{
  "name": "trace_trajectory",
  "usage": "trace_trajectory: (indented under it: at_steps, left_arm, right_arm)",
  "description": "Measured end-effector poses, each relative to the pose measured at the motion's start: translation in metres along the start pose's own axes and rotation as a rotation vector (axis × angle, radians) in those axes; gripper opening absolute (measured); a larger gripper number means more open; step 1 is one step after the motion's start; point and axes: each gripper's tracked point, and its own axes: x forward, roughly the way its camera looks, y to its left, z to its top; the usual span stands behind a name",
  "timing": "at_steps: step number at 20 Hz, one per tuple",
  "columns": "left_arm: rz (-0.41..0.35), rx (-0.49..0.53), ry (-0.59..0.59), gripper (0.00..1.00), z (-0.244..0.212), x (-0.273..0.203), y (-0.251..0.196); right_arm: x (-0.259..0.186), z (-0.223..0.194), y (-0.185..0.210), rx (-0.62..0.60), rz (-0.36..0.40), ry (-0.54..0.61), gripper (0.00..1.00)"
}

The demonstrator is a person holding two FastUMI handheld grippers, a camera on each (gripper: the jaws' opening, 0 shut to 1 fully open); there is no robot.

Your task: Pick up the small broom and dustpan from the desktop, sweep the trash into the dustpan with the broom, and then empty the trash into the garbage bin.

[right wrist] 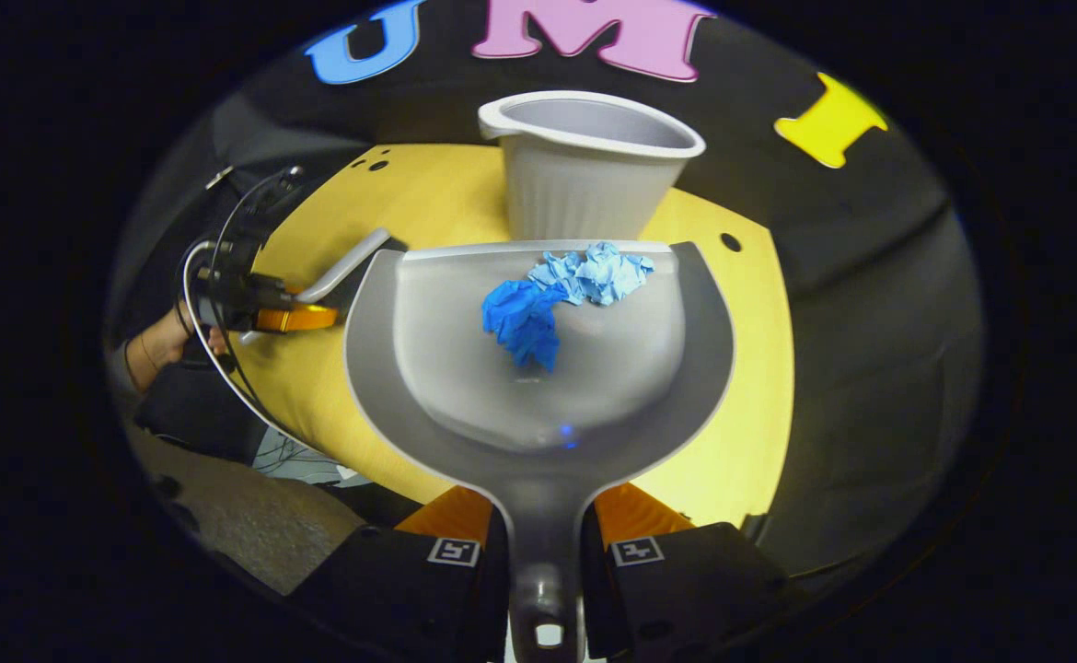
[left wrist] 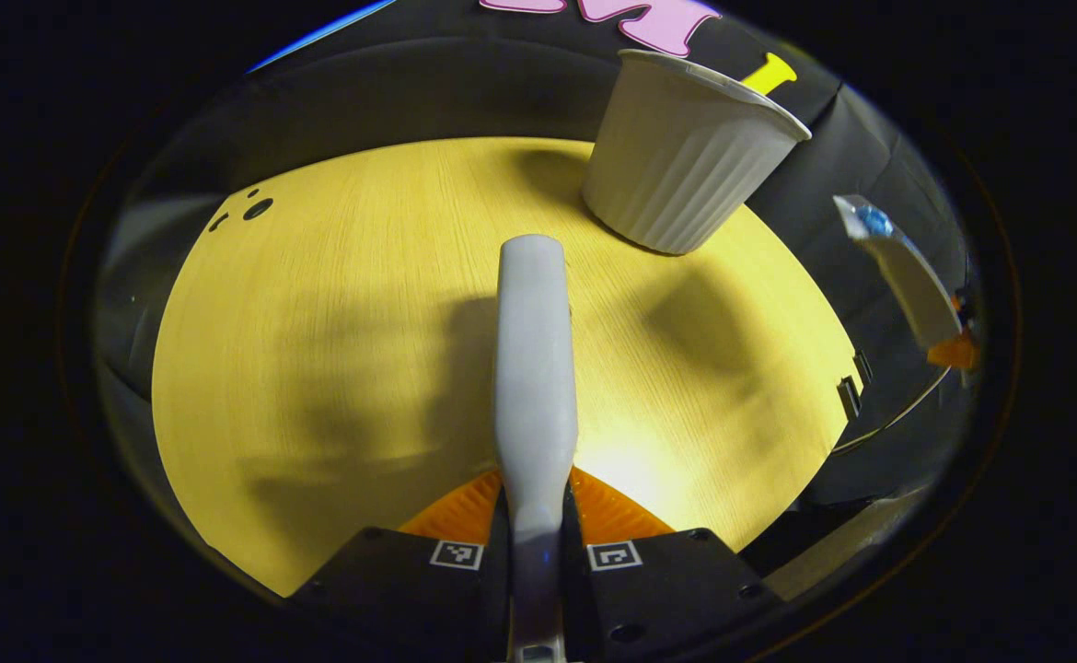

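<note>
the dustpan (right wrist: 538, 387) is a pale grey scoop with a raised rim and a narrow handle, and the right tongs (right wrist: 543, 543) are clenched on that handle at 6 o'clock of the right gripper view. in its bowl lie two crumpled wads of trash: a dark blue wad (right wrist: 522, 322) near the middle and a light blue wad (right wrist: 594, 273) touching it at about 1 o'clock, up against the pan's far edge. just beyond that edge, at 12 o'clock, stands the garbage bin (right wrist: 584, 175), a white ribbed tub with an open mouth, upright on the yellow wooden counter (right wrist: 741, 405).

the broom (left wrist: 535, 387) shows as a smooth pale handle running from 6 o'clock toward the centre of the left gripper view, with the left tongs (left wrist: 536, 529) clenched on its sides. the bin (left wrist: 686, 157) sits at 1 o'clock there, and the dustpan's edge (left wrist: 897, 267) shows at 3 o'clock. at 9 o'clock of the right gripper view, a hand (right wrist: 166, 345) holds the other gripper over the counter's edge, cables trailing beside it.
</note>
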Motion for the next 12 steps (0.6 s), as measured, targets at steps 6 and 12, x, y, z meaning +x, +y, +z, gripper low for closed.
trace_trajectory:
  at_steps: [6,12]
  left_arm:
    - [-0.002,0.010,-0.002,0.27,-0.008,0.003,0.002]
    - [-0.006,0.015,0.011,0.27,-0.017,0.005,0.002]
  right_arm:
    - [0.008,0.012,0.005,0.070,-0.037,-0.054,0.36]
    - [0.009,0.008,0.004,0.036,-0.124,-0.053,0.37]
